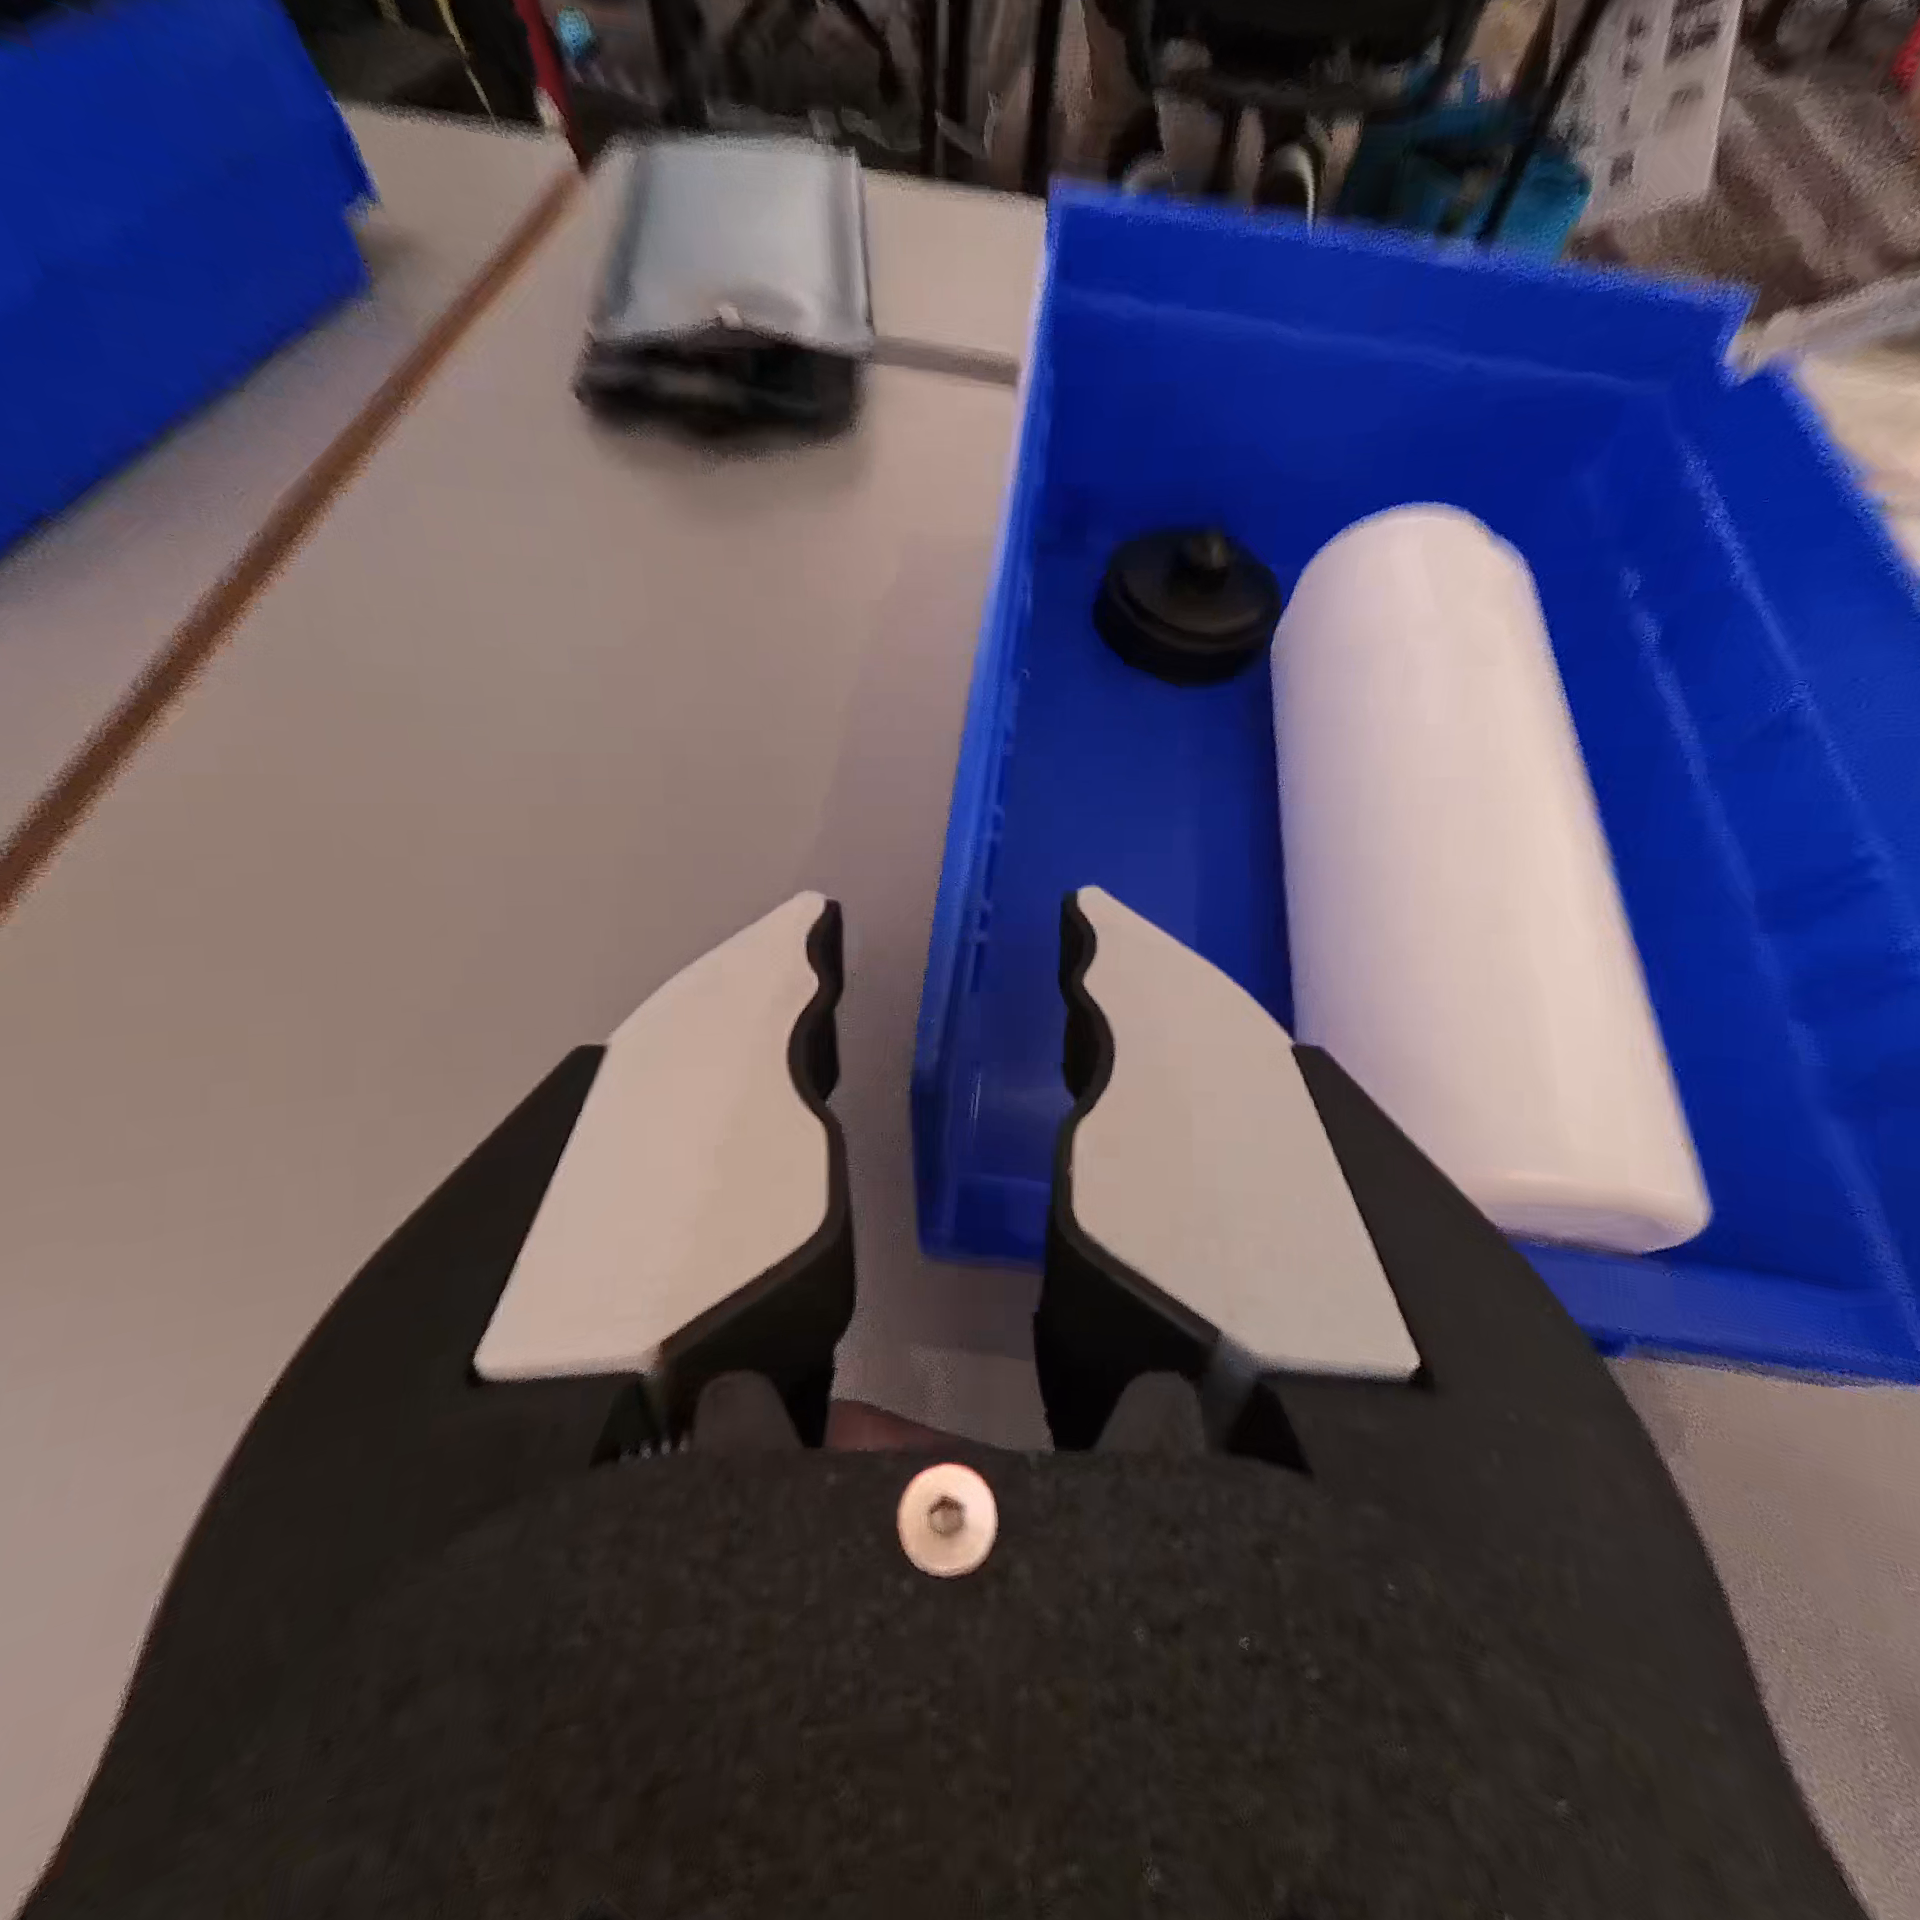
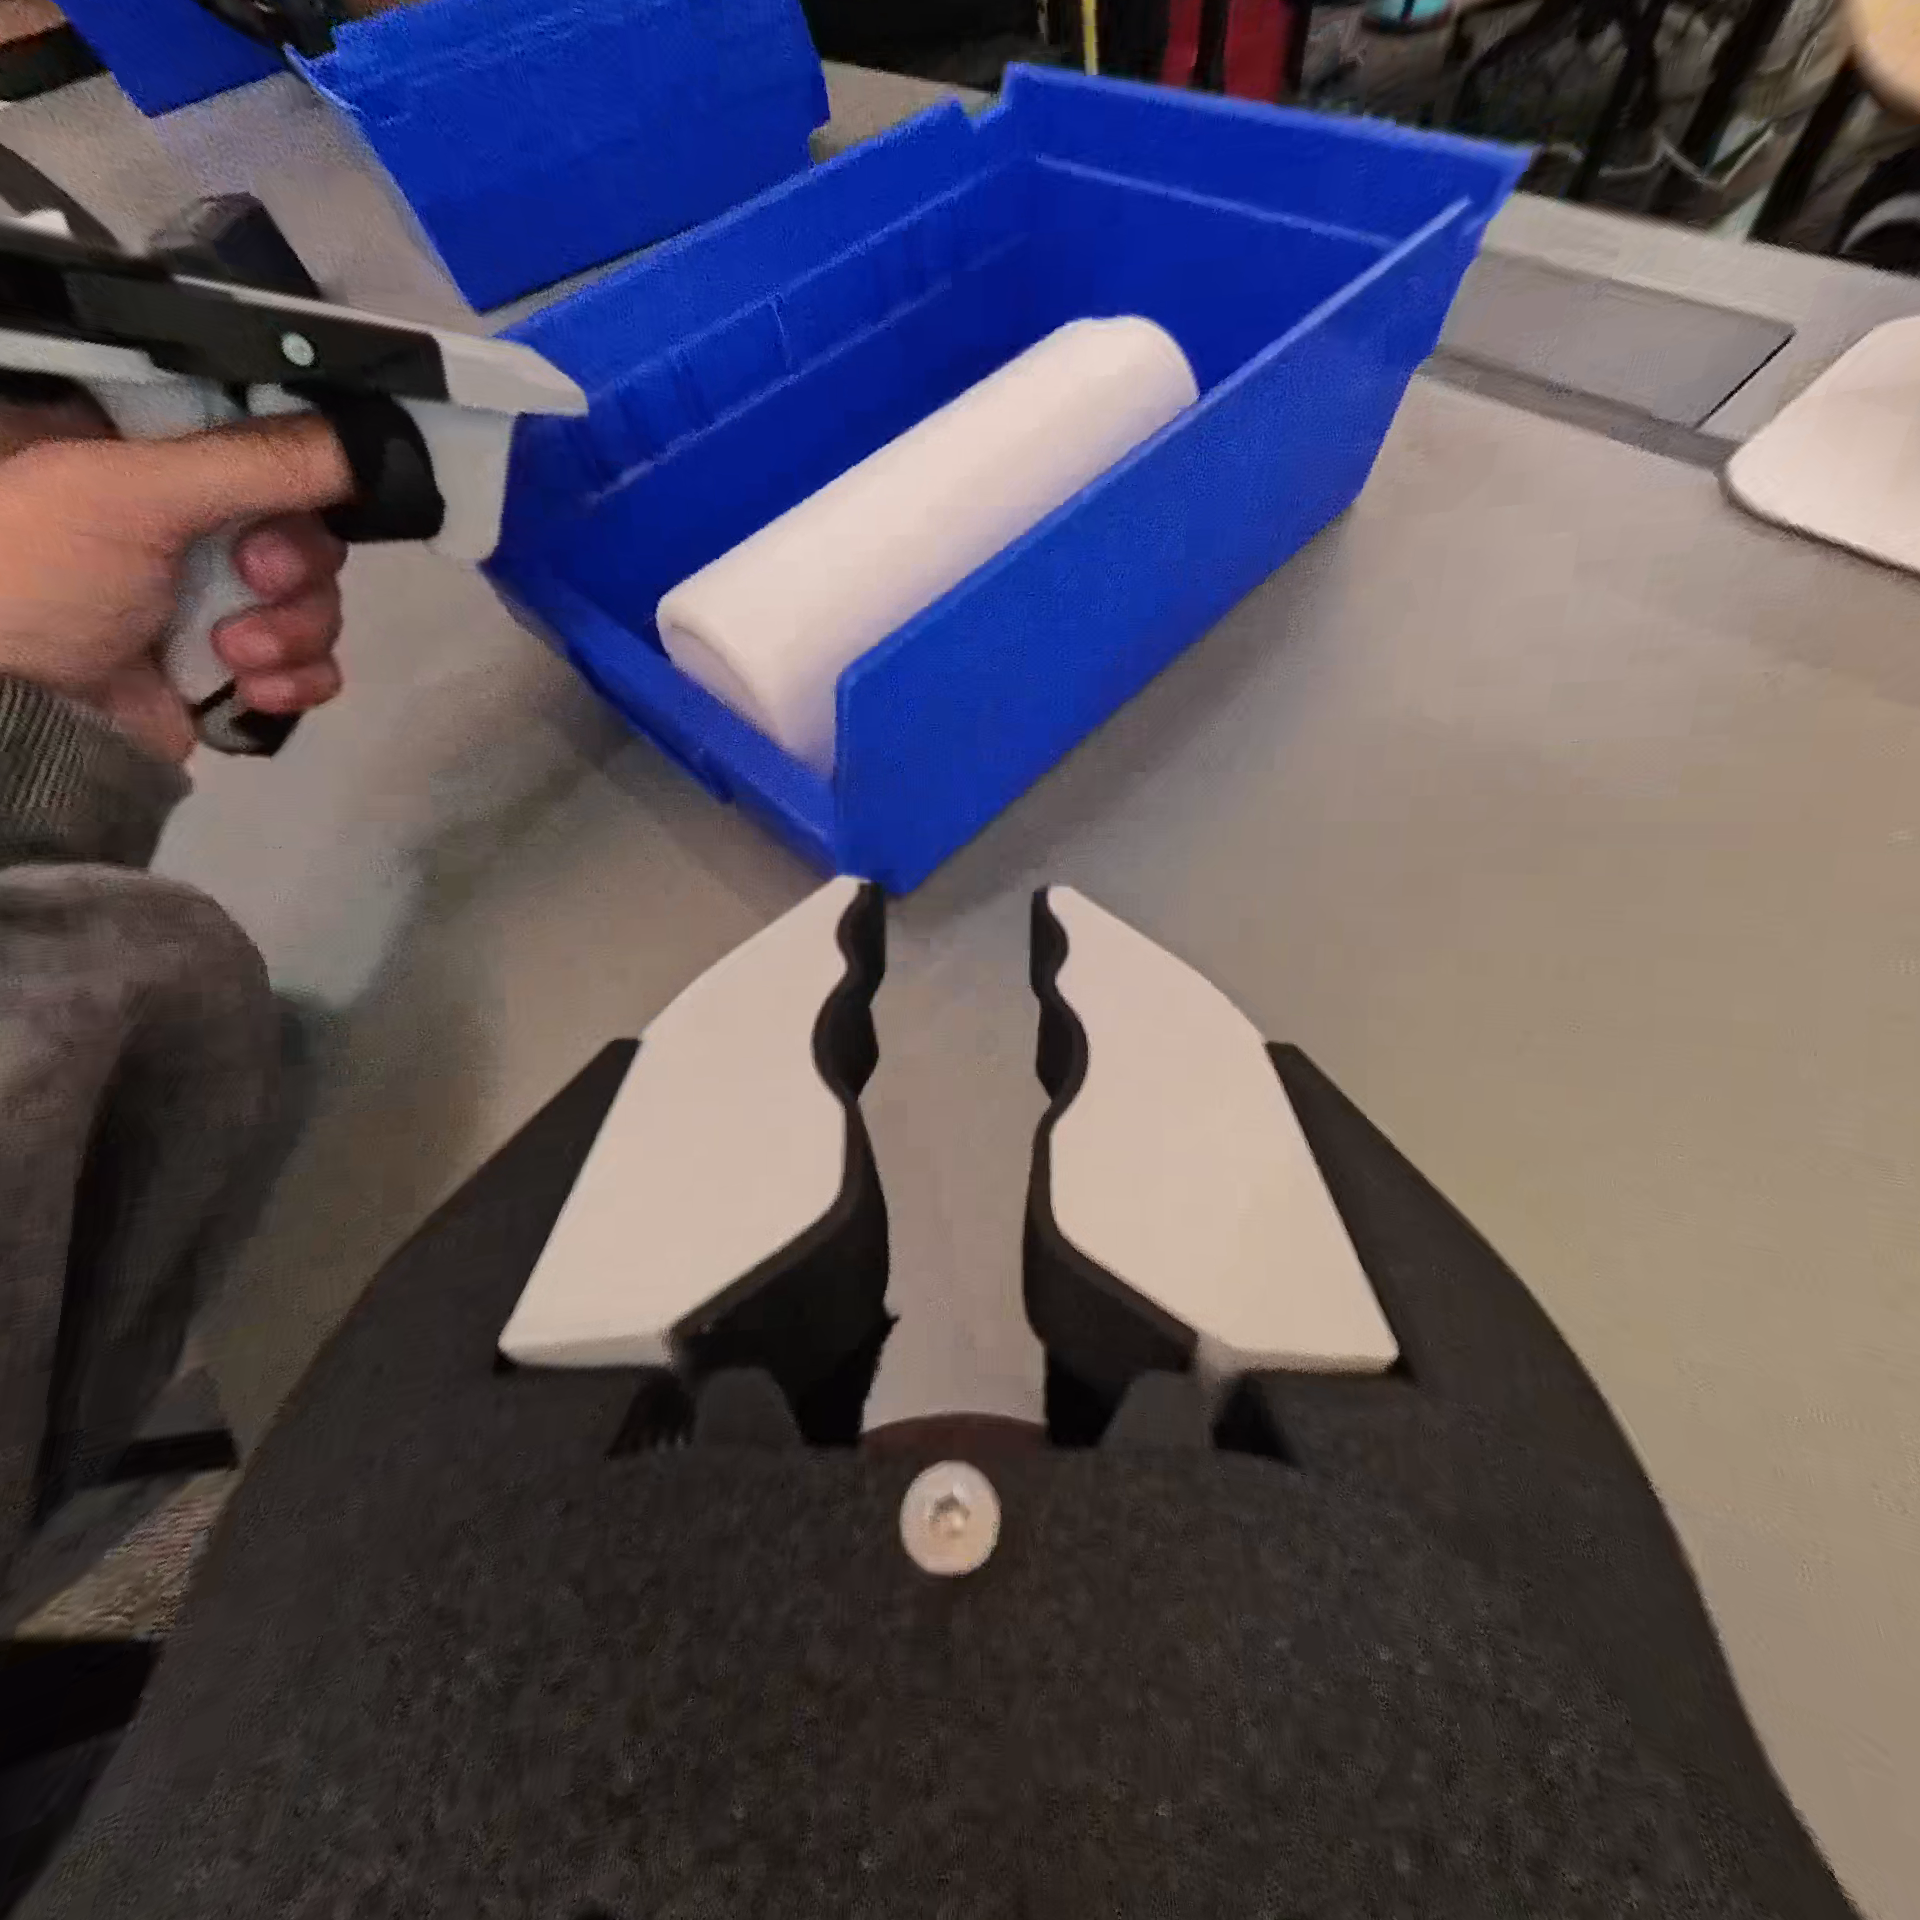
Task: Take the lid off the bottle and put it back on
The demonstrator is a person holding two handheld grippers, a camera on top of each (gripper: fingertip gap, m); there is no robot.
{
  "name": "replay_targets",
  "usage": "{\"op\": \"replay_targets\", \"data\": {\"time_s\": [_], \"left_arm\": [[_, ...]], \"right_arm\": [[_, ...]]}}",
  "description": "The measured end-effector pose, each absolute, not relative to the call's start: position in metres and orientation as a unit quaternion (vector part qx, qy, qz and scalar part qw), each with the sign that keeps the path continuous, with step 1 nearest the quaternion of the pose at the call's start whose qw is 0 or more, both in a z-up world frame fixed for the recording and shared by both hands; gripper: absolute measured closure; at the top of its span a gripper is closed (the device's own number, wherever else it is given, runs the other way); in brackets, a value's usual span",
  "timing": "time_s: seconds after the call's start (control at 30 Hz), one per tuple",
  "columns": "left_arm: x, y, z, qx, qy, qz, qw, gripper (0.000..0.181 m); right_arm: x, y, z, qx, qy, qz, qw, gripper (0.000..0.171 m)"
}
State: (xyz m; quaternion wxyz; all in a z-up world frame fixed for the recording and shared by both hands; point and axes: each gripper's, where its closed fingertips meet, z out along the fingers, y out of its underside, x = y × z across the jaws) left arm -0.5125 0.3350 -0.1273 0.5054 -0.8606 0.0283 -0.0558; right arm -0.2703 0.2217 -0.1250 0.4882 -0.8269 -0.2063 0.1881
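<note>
A white bottle [image 1: 1455,873] lies on its side in a blue bin [image 1: 1351,343]. A black lid [image 1: 1184,613] lies apart from it in the bin, to its left near the far end. My left gripper [image 1: 951,914] is open and empty, above the bin's near left corner. In the right wrist view the bottle [image 2: 914,520] lies in the bin [image 2: 1091,665]; the lid is hidden there. My right gripper [image 2: 956,904] is open and empty, just before the bin's near corner. The left gripper [image 2: 499,384], held by a hand, shows at the bin's left side.
A grey and black pouch [image 1: 727,291] lies on the grey table [image 1: 468,727] at the back. Another blue bin [image 1: 156,260] stands at far left and also shows in the right wrist view [image 2: 582,135]. A white object [image 2: 1839,457] sits at right.
</note>
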Motion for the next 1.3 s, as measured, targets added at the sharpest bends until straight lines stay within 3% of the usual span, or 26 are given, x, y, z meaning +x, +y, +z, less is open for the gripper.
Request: {"op": "replay_targets", "data": {"time_s": [0.13, 0.3, 0.4, 0.53, 0.67, 0.77, 1.03, 1.3], "left_arm": [[-0.493, 0.313, -0.062, -0.802, 0.037, -0.075, 0.592, 0.144], [-0.390, 0.258, -0.028, -0.776, 0.134, -0.213, 0.578, 0.141], [-0.338, 0.214, -0.068, -0.788, 0.195, -0.271, 0.517, 0.141], [-0.342, 0.194, -0.145, -0.829, 0.174, -0.226, 0.480, 0.141], [-0.343, 0.206, -0.140, -0.830, 0.146, -0.249, 0.478, 0.134], [-0.351, 0.210, -0.138, -0.825, 0.158, -0.214, 0.498, 0.134], [-0.339, 0.205, -0.142, -0.823, 0.198, -0.191, 0.498, 0.133], [-0.339, 0.207, -0.142, -0.828, 0.190, -0.192, 0.491, 0.121]], "right_arm": [[-0.184, 0.178, -0.095, -0.779, -0.261, 0.137, 0.553, 0.142], [-0.056, 0.137, -0.089, -0.773, -0.185, 0.097, 0.600, 0.135], [0.019, 0.114, -0.098, -0.787, -0.096, 0.094, 0.603, 0.130], [0.101, 0.089, -0.098, -0.772, -0.006, 0.061, 0.633, 0.127], [0.152, 0.089, -0.101, -0.781, 0.043, 0.011, 0.622, 0.119], [0.173, 0.085, -0.108, -0.786, 0.060, -0.024, 0.615, 0.123], [0.162, 0.088, -0.116, -0.773, 0.110, 0.095, 0.618, 0.130], [0.157, 0.091, -0.120, -0.779, 0.103, 0.096, 0.611, 0.130]]}}
